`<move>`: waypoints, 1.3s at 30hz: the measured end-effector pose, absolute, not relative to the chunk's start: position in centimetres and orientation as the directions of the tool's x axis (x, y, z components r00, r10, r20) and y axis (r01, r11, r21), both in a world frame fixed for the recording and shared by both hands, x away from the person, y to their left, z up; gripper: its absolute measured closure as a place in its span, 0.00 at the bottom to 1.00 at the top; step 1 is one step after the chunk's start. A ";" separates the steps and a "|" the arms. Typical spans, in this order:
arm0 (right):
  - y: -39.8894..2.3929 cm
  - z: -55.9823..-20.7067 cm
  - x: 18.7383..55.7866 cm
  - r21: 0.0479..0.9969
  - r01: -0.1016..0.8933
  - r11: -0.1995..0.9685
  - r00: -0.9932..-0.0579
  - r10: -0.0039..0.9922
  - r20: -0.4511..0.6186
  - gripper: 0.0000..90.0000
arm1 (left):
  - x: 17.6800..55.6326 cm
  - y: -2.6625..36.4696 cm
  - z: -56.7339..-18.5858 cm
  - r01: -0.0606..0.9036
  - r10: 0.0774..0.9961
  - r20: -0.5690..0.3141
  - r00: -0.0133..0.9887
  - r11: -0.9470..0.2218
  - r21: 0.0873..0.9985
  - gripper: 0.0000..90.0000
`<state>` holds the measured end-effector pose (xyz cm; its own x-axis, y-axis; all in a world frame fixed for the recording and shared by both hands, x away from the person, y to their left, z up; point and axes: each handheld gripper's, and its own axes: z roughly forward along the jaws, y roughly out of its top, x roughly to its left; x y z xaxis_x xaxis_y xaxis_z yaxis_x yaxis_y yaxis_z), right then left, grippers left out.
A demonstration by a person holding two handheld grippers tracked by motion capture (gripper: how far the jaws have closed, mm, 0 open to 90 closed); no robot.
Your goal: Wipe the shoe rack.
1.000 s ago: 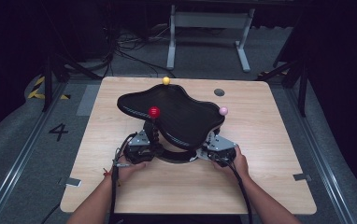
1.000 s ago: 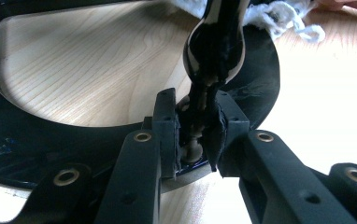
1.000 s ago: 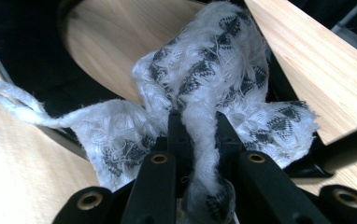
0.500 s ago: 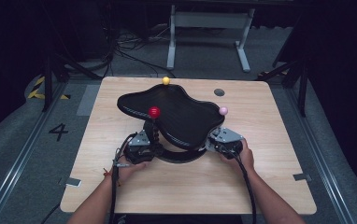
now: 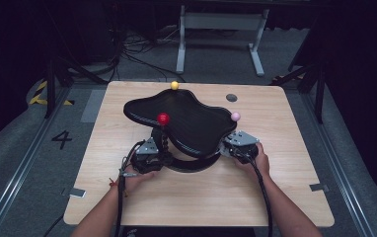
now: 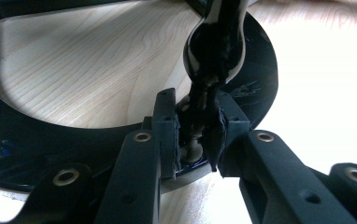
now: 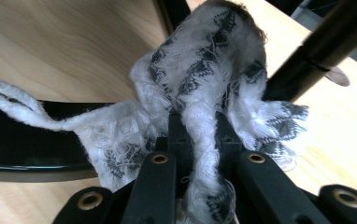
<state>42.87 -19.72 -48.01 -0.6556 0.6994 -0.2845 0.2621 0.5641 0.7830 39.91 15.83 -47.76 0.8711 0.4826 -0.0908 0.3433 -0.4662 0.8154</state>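
Note:
A black stand carries a wavy black tray [image 5: 186, 118] with a red ball [image 5: 163, 118], a yellow ball [image 5: 174, 85] and a pink ball [image 5: 235, 116] at its rim. My left gripper [image 5: 149, 155] sits at the stand's near left. In the left gripper view the left gripper [image 6: 196, 126] is shut on a thin black post [image 6: 214, 51] that rises from the base ring [image 6: 256, 79]. My right gripper [image 5: 237, 146] is at the tray's near right edge, under the pink ball. In the right gripper view the right gripper [image 7: 199, 126] is shut on a white cloth with a black pattern [image 7: 200, 70], bunched above the jaws.
The stand rests on a light wooden table [image 5: 275, 197] with a round dark hole [image 5: 231, 97] at the back right. A slanted black rod [image 7: 317, 51] and the dark rim [image 7: 22, 140] lie close behind the cloth. Cables and a grey frame [image 5: 221, 24] stand on the floor beyond.
My right hand has slid to the right and slightly away, out along the tray's near right edge. The left hand and the stand have stayed put.

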 end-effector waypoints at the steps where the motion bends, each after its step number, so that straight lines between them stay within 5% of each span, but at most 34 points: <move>1: -19.5 -48.0 42.7 0.781 0.259 0.568 -0.666 0.690 -0.282 0.91 | 39.9 15.8 -47.8 0.344 0.483 -0.091 0.871 -0.466 0.815 0.83; 39: -13.4 -47.7 36.3 0.782 0.150 0.605 -0.818 0.520 -0.245 0.91 | 39.6 15.7 -47.8 0.344 0.493 -0.083 0.866 -0.466 0.815 0.81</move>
<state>36.34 -13.37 -47.69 -0.8182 0.5200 -0.2454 0.1496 0.6047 0.7823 39.65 15.70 -47.77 0.8662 0.4928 -0.0831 0.3435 -0.4664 0.8151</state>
